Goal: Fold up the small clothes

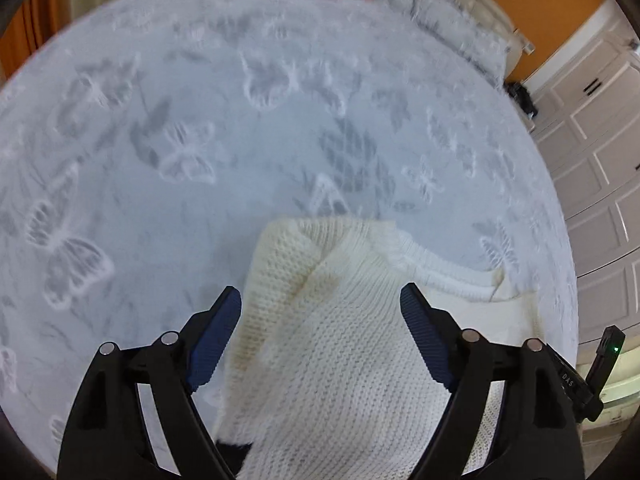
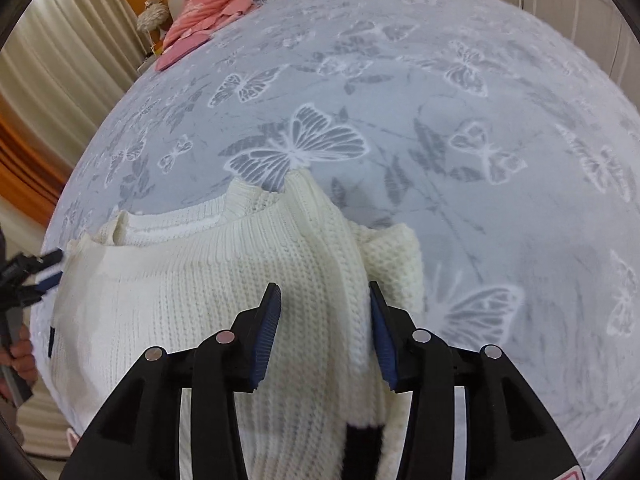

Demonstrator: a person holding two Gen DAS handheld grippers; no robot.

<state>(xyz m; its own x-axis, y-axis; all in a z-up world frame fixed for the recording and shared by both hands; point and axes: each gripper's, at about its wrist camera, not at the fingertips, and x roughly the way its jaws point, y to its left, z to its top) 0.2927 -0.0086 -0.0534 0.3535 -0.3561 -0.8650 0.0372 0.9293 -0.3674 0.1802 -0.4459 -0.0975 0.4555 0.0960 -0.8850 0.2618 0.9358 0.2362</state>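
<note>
We're over the bed (image 2: 460, 128) with its grey butterfly cover, and the cream knitted sweater (image 2: 192, 280) lies at the near edge of it, right below both tools. On our right side the sleeve (image 2: 332, 248) is already turned in across the body of the sweater, a thick ridge of knit running toward the ribbed neckline (image 2: 208, 224). The right gripper (image 2: 324, 324) hangs over that ridge with its jaws parted, the blue pads standing either side of the fold and not pressing it, as far as we can tell. On the other side of the sweater the left gripper (image 1: 320, 332) is spread wide above the knit, nothing pinched; the fabric there is bunched and humped near the shoulder, not flat. So we'd call it an early stage: sleeves brought in or nearly so, and the body not yet doubled over, the hem out of view. At the far end of the bed from the sweater, pink clothes (image 2: 216, 4) lie in a loose heap, apparently unfolded and waiting their turn.
</note>
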